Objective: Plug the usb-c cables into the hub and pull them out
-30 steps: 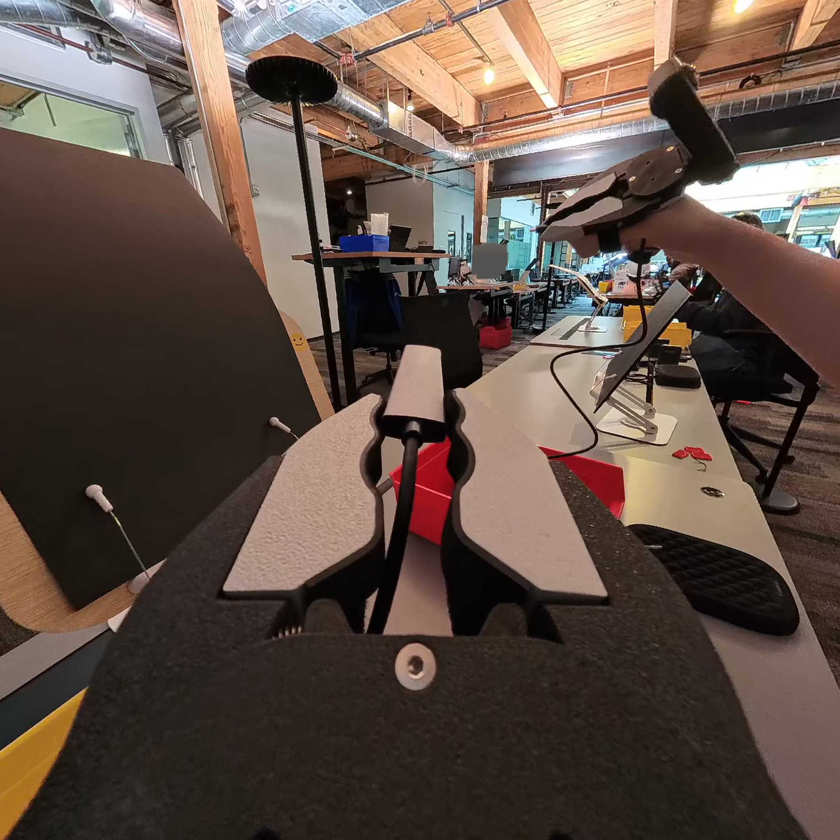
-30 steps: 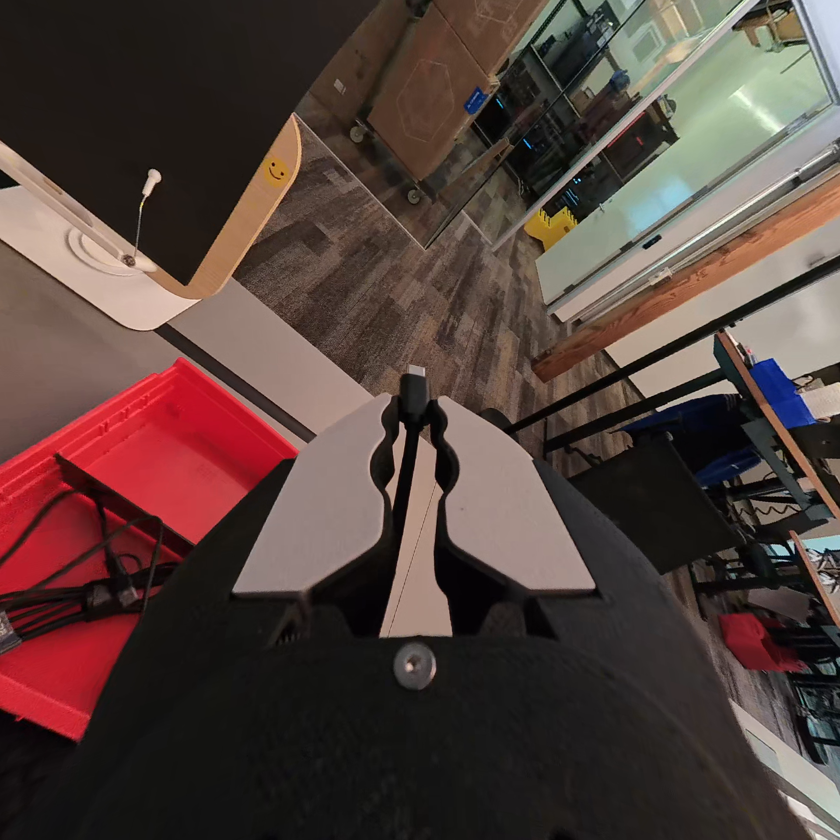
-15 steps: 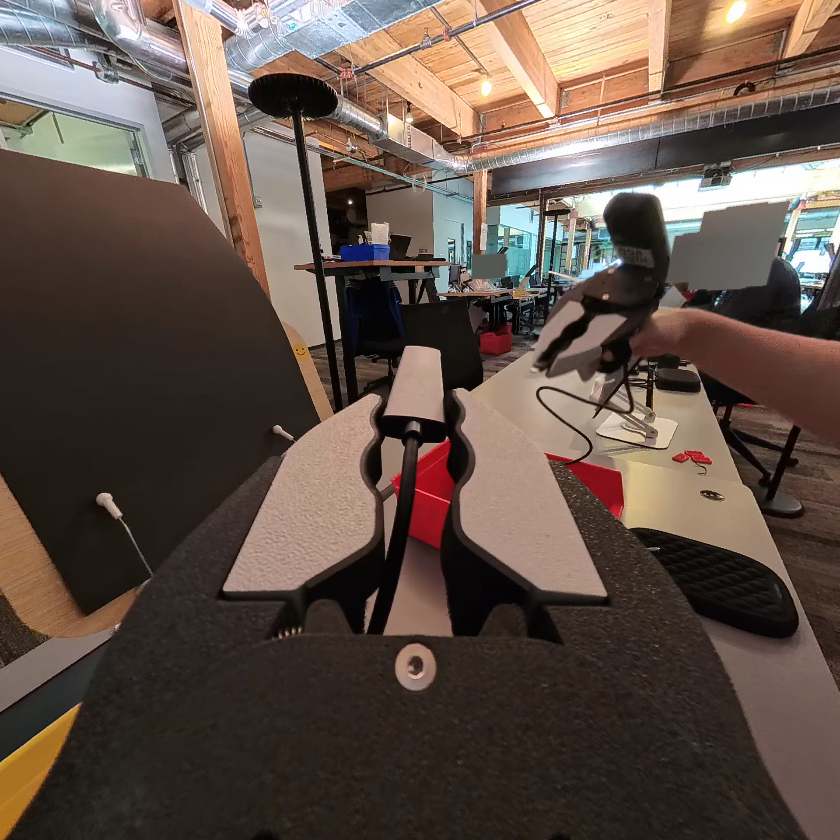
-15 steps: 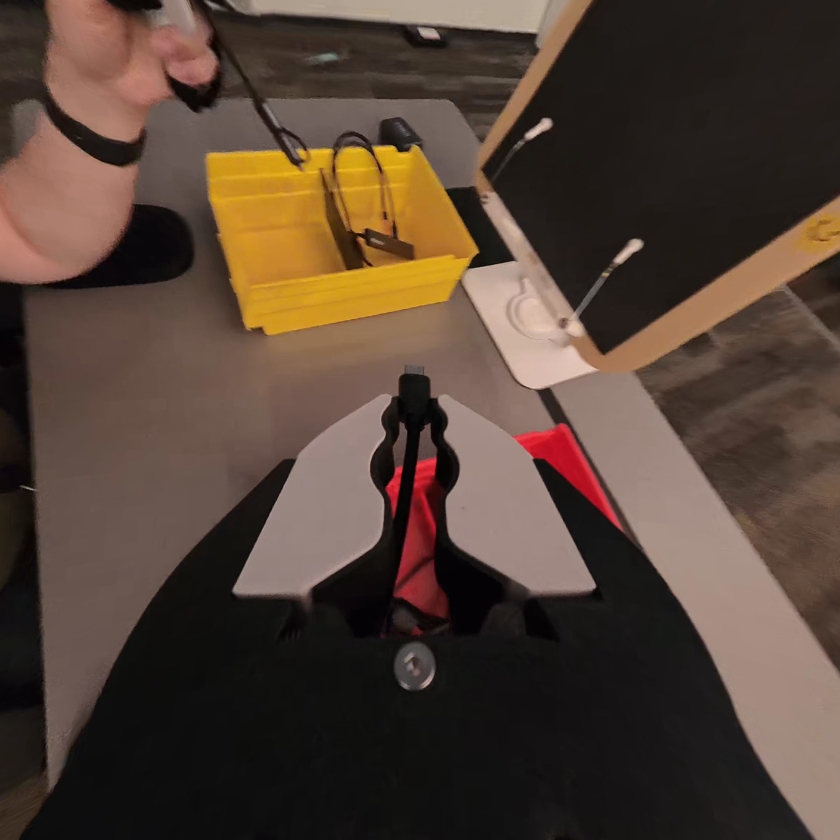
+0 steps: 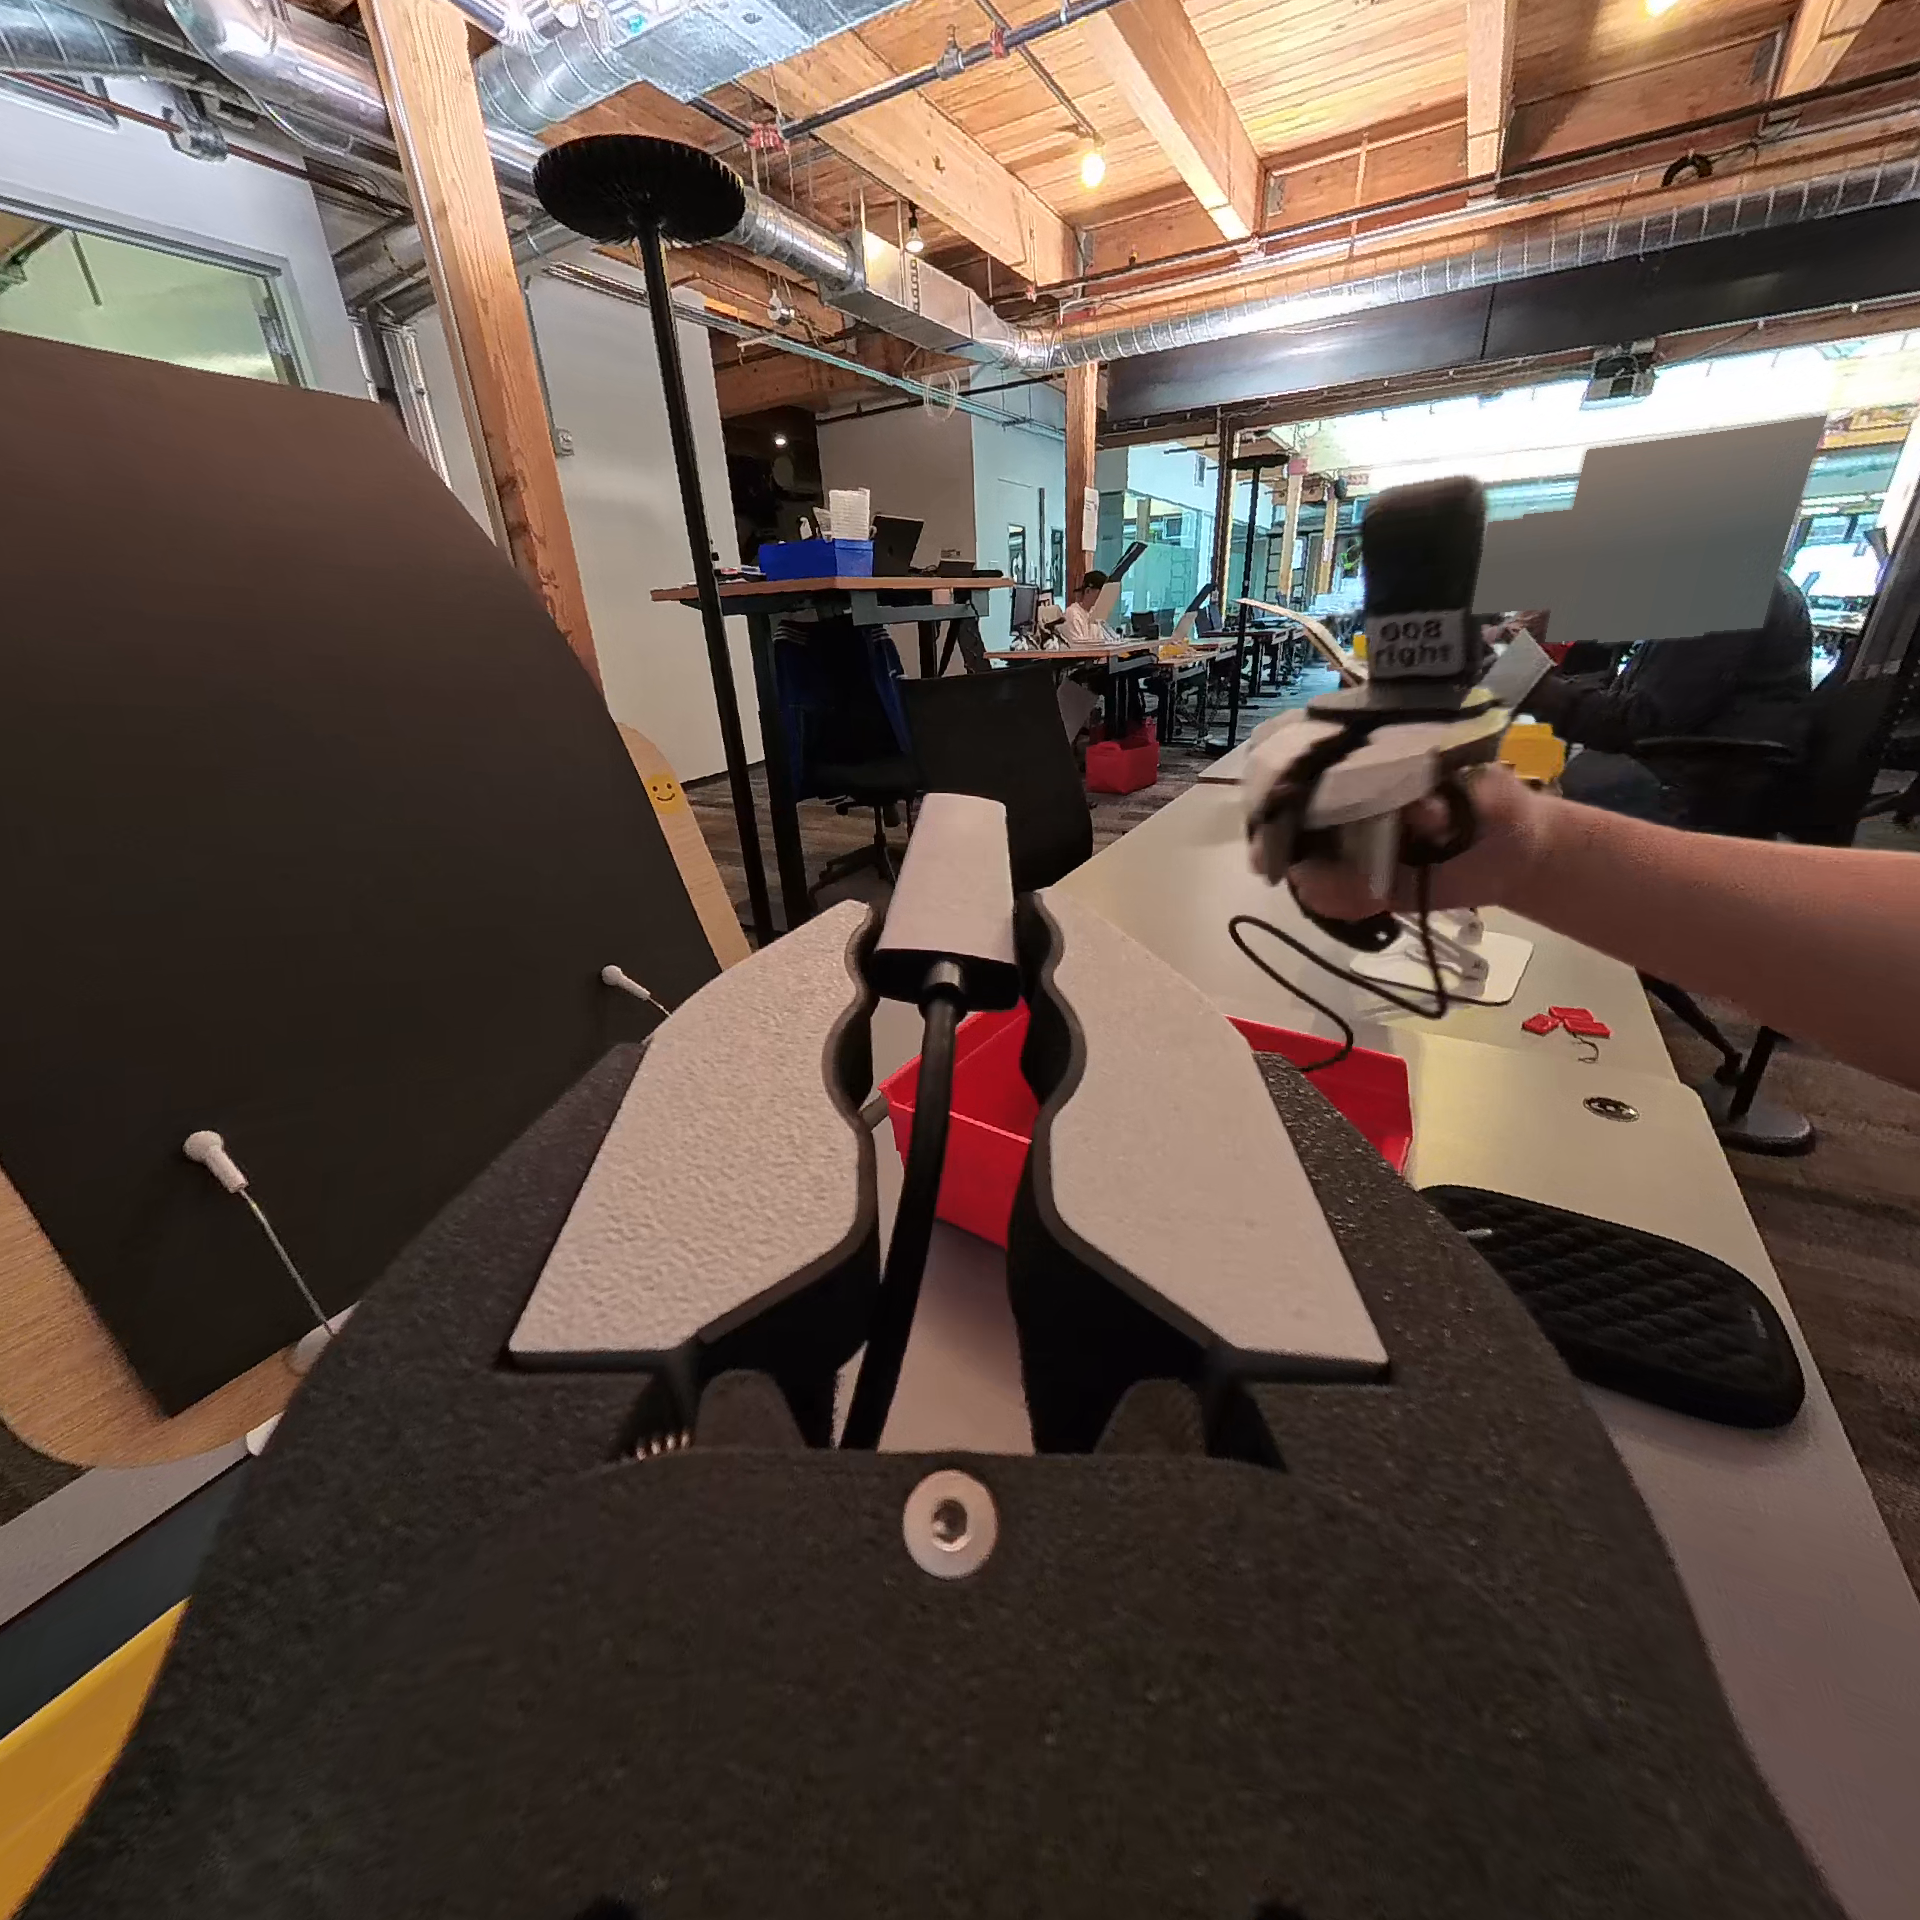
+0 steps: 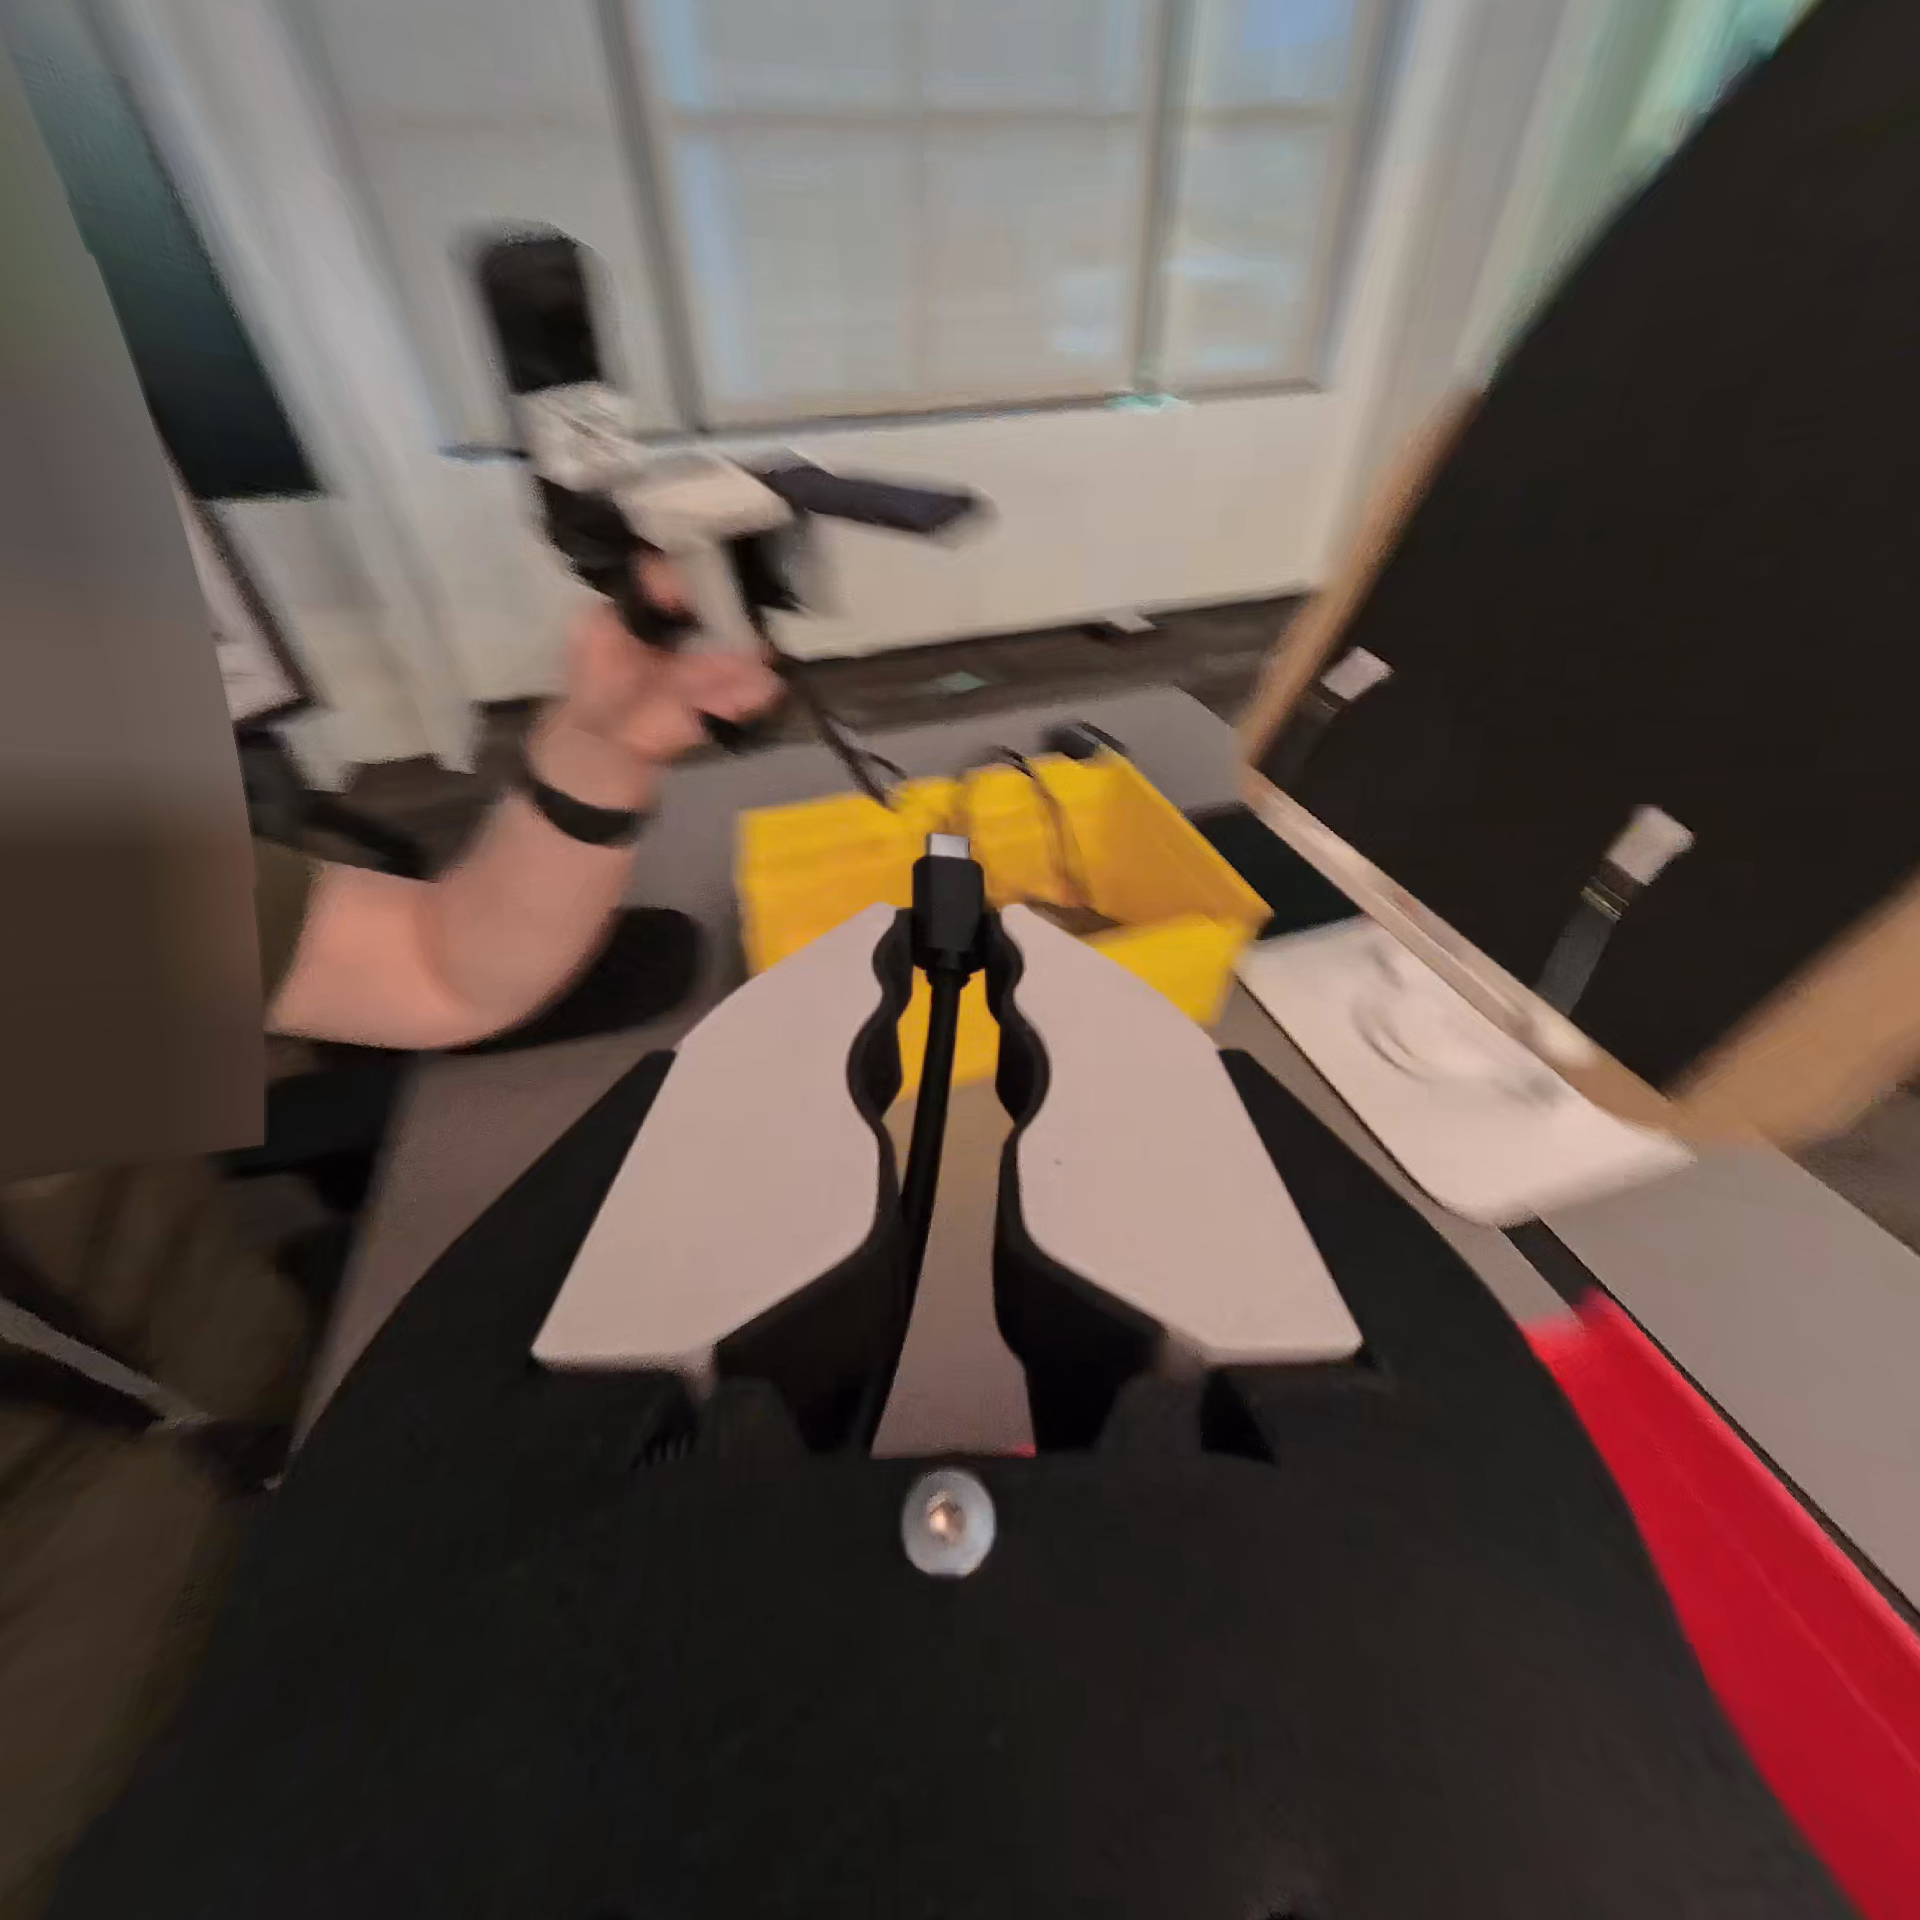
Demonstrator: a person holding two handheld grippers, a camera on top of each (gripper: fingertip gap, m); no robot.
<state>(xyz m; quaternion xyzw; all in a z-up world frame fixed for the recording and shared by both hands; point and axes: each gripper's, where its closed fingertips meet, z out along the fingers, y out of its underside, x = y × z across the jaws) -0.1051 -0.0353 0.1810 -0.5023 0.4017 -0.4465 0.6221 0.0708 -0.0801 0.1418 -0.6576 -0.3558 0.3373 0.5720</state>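
The grey hub (image 5: 951, 883) is clamped between the tips of the left gripper (image 5: 945, 961), its far end projecting past them and its black lead running back between the jaws. The usb-c cable (image 6: 940, 1023) is pinched at its plug by the right gripper (image 6: 945, 951), the metal tip clear ahead. Only the blurred right wrist view shows a yellow bin (image 6: 1164, 914) beyond the jaws, apparently holding dark cables. A red bin (image 5: 961, 1132) is seen below the left jaws, contents hidden.

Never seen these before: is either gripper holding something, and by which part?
Left gripper clamps the hub at its cable end; right gripper pinches the USB-C cable by its plug.
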